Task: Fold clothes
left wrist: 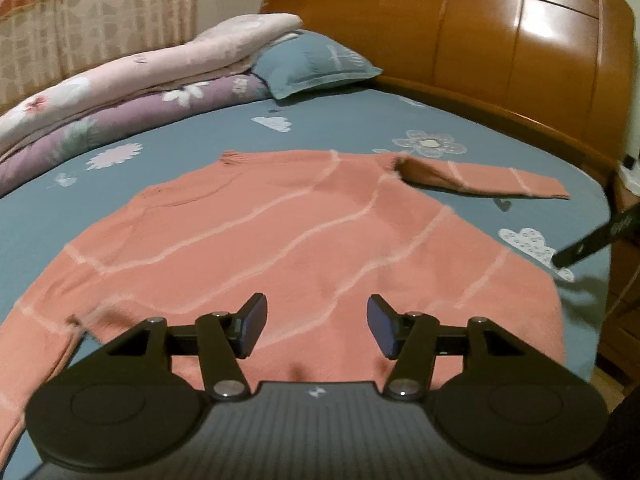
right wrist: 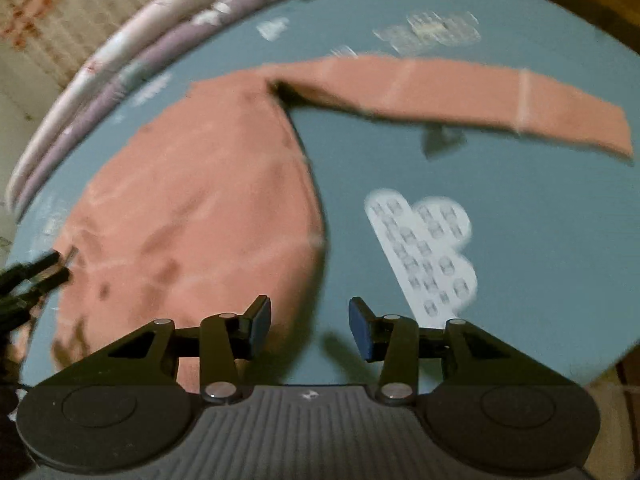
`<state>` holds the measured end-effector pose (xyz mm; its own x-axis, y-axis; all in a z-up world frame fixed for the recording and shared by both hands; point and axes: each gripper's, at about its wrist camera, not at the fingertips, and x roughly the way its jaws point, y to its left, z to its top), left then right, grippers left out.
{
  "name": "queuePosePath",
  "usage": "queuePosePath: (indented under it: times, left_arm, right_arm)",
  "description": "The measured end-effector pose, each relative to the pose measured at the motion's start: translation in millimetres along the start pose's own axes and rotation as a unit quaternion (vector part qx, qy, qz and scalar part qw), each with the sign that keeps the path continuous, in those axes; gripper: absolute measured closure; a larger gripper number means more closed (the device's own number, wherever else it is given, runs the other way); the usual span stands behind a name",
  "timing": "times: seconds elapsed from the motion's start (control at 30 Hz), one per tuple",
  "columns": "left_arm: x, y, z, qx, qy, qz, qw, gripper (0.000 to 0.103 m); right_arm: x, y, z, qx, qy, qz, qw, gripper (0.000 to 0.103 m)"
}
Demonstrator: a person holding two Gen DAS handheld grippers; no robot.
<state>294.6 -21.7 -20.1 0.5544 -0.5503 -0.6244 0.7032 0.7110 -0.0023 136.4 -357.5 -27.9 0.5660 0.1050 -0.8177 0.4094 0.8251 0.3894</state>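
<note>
Both grippers stand with their jaws spread and nothing between the pads; the left gripper (left wrist: 316, 330) hangs low over the near part of a salmon-pink sweater (left wrist: 280, 240), its blue-faced fingers (left wrist: 256, 330) apart above the knit without pressing on it; the right gripper (right wrist: 310, 328) is held over the sweater's right edge, one finger above the pink fabric and the other above the bare bedsheet (right wrist: 540, 260). From the left wrist view, the tip of the right gripper shows as a dark bar at the right edge of the frame; from the right wrist view, the left gripper's dark fingers show at the far left, close to the sweater.

Thin pale stripes cross the sweater, which lies spread flat on the teal bedsheet printed with white clouds and flowers; its right sleeve (left wrist: 488, 178) stretches straight out to the side, flat on the sheet, while the other sleeve runs down toward the lower left of the left wrist view. Beyond the sweater, folded quilts (left wrist: 120, 92) in pink and purple are stacked along the far side of the bed, a teal pillow (left wrist: 316, 64) rests beside them, and a wooden headboard (left wrist: 500, 40) rises behind; the right wrist view is blurred.
</note>
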Motion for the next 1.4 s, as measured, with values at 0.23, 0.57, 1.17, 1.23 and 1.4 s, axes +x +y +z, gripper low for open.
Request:
queuePosePath:
  times: [0.23, 0.57, 1.17, 1.23, 1.4]
  left_arm:
    - [7.3, 0.0, 1.9, 0.001, 0.020, -0.004, 0.9998, 0.047]
    - [-29.9, -49.9, -24.8, 0.012, 0.026, 0.027, 0.9992, 0.035]
    - [-66.0, -161.8, -136.0, 0.023, 0.017, 0.135, 0.9904, 0.034]
    - [-60.0, -165.8, -137.9, 0.035, 0.021, 0.140, 0.9893, 0.034]
    - [-53.1, -174.3, -138.7, 0.051, 0.025, 0.146, 0.9876, 0.034]
  right_arm:
    - [21.4, 18.6, -22.6, -0.015, 0.021, 0.009, 1.000, 0.054]
    - [28.8, 42.2, -44.9, -0.172, 0.024, 0.028, 0.984, 0.045]
    - [25.5, 82.3, -141.5, -0.487, -0.172, -0.065, 0.854, 0.012]
    - [21.3, 86.1, -153.7, -0.517, -0.192, -0.079, 0.831, 0.010]
    - [28.8, 106.6, -177.1, -0.585, -0.226, -0.111, 0.771, 0.007]
